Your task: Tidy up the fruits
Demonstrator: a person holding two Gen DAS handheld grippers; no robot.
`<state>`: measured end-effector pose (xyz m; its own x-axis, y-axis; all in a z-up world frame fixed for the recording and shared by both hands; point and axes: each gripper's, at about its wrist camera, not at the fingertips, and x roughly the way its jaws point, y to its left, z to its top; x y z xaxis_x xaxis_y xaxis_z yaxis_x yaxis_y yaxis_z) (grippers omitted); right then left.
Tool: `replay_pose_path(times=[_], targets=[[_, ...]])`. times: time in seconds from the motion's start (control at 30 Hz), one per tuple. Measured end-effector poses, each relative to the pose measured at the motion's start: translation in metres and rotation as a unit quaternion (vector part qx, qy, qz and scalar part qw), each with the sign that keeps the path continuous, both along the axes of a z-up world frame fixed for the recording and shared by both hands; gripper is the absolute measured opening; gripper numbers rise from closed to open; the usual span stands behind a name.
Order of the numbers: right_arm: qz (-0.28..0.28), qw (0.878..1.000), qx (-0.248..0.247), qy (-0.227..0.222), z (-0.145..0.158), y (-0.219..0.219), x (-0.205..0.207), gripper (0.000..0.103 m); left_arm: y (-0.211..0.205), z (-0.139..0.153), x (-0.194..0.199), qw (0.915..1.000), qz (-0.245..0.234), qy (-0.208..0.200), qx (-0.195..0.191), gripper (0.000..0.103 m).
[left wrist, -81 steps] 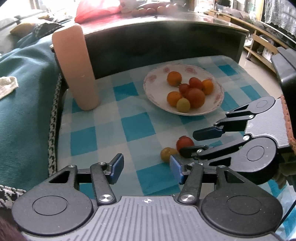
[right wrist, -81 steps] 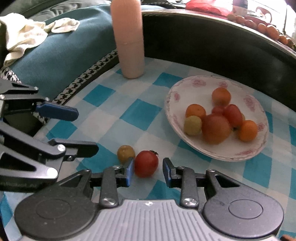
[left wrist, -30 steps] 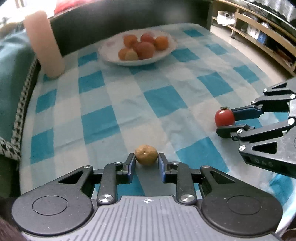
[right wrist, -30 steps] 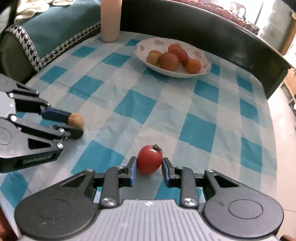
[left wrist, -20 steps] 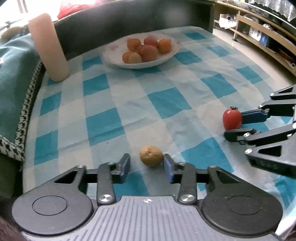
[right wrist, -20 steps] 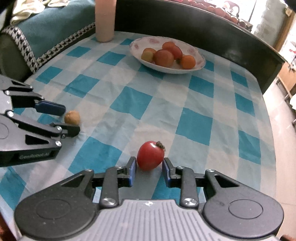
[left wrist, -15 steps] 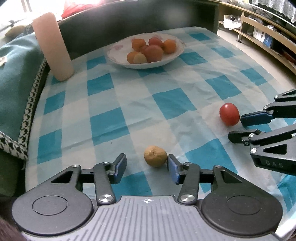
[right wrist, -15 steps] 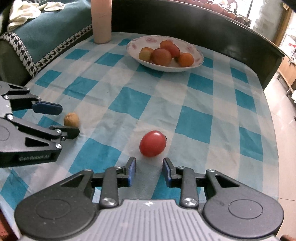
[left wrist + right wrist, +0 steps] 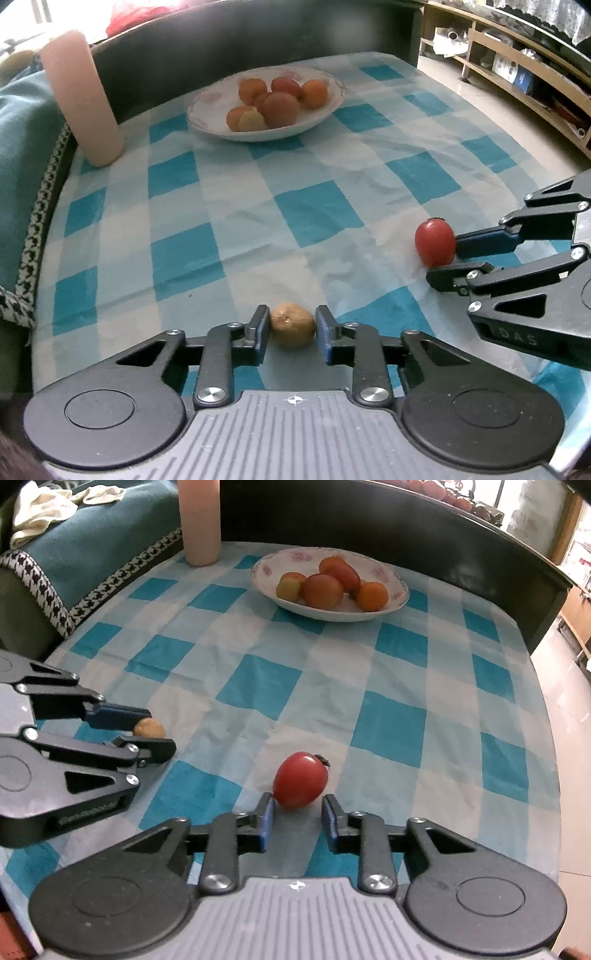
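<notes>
Checked blue-and-white cloth (image 9: 317, 214) covers the table; its near edge is cut off behind both gripper bodies. Well short of the white floral plate (image 9: 207, 110) of fruit, the left gripper (image 9: 292, 328) lies low and level, its blue pads pressing on the small, dull brown fruit (image 9: 292, 328). To that fruit's right, the right gripper (image 9: 298, 814) stands parted, the glossy red tomato (image 9: 300, 780) just past its fingertips, untouched. A pink cylinder (image 9: 83, 99) stands left of the plate.
</notes>
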<state>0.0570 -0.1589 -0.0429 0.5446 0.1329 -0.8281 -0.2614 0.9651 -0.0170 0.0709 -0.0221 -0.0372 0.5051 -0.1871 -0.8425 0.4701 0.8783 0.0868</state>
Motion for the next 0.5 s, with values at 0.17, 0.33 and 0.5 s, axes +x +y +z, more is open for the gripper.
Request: replay_pose_path(times=[0.17,0.33,0.5], targets=[[-0.014,1.000,0.003,-0.006,0.005,-0.004,-0.001,0.039,0.006,0.001,0.004,0.9999,0.004,0.010,-0.014,0.033],[-0.035,0.999,0.018,-0.010,0.017,-0.011,-0.001,0.032,0.011,0.011,0.008,0.9992,0.014,0.010,-0.036,0.033],[-0.040,0.999,0.012,-0.020,0.033,-0.007,0.007,0.030,0.009,0.028,0.015,0.9987,0.013,-0.001,-0.049,0.033]])
